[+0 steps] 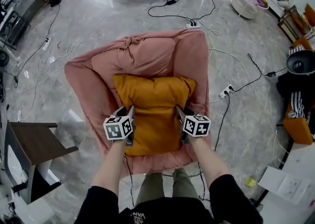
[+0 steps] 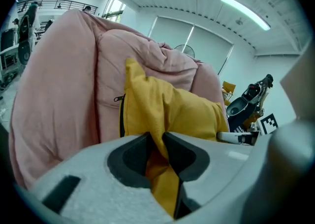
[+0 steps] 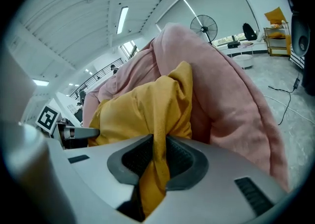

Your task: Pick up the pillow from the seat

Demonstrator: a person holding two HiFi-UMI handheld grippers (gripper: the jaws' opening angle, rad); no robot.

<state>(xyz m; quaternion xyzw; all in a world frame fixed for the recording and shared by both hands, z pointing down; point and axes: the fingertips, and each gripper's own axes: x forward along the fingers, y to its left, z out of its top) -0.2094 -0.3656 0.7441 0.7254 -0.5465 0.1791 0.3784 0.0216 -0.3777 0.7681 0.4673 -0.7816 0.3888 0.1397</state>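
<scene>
Room above open; pink seat walls flank pillow; table near left.

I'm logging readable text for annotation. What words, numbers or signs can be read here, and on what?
No text reads clearly.
Black shirt: white print near the collar, too small to read.
Papers at lower right: print too small to read.
Cubes on left gripper and right gripper: square marker patterns, no letters.
</scene>
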